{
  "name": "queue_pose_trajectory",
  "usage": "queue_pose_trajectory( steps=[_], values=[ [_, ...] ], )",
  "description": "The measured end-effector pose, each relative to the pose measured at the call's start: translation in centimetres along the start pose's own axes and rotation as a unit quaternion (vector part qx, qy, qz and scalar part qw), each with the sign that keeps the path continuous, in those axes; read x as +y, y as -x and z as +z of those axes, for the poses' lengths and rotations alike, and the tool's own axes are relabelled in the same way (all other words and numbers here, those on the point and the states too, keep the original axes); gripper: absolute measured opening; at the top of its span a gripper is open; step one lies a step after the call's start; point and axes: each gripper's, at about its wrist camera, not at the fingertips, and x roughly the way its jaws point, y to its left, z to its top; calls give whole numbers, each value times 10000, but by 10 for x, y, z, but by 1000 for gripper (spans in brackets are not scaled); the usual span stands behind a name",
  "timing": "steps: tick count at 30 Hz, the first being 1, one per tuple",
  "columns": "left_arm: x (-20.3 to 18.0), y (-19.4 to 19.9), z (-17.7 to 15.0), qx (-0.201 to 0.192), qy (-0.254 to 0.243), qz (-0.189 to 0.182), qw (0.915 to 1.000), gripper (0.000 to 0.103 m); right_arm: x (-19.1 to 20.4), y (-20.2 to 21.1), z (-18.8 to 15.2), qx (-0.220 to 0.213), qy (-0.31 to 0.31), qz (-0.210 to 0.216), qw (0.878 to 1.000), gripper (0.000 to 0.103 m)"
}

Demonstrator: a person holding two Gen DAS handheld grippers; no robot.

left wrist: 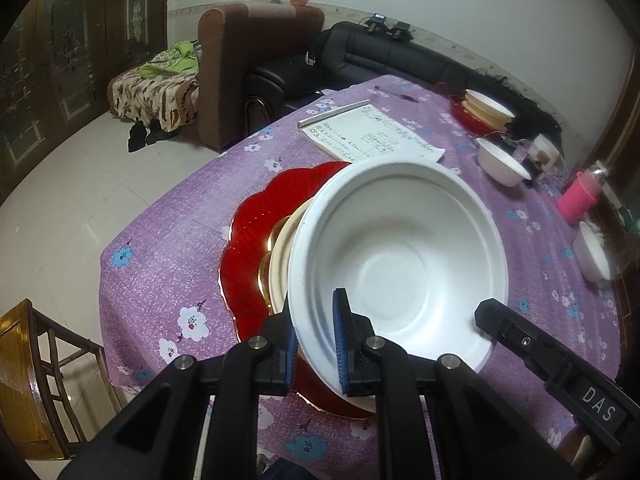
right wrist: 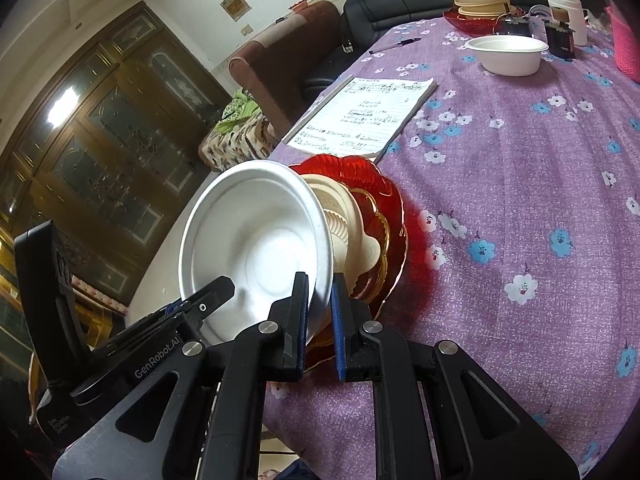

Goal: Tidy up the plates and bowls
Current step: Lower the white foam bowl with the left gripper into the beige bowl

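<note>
A white foam bowl [left wrist: 400, 248] hangs tilted over a stack at the table's near left: a red scalloped plate [left wrist: 256, 232], a gold-rimmed plate [left wrist: 266, 268] and a cream bowl [left wrist: 282, 252]. My left gripper [left wrist: 316, 312] is shut on the bowl's near rim. The right gripper [left wrist: 492, 314] reaches in from the right. In the right wrist view my right gripper [right wrist: 320, 280] is shut on the white bowl's [right wrist: 256, 248] rim, with the left gripper [right wrist: 216, 288] at its other side. The cream bowl [right wrist: 352, 232] and red plate [right wrist: 384, 192] lie behind it.
A written notebook [left wrist: 372, 132] lies behind the stack on the purple flowered tablecloth [right wrist: 520, 200]. Farther back sit a second white bowl [right wrist: 508, 54], a red plate with cream bowls [right wrist: 480, 0] and a pink object [left wrist: 578, 196]. A wooden chair [left wrist: 36, 360] stands beyond the left table edge.
</note>
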Motion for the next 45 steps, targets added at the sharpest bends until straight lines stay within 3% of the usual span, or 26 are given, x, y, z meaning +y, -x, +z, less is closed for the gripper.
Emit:
queue_pose_trajectory(
  steps=[15,45],
  values=[
    [11,-3,5,1,157,93,9998,13,16,-7,0,40,223,44,9997,11],
    [-1,-9,5,11,-52,188,9998,14,2,-11,9,16,62,-56,10000,11]
  ],
)
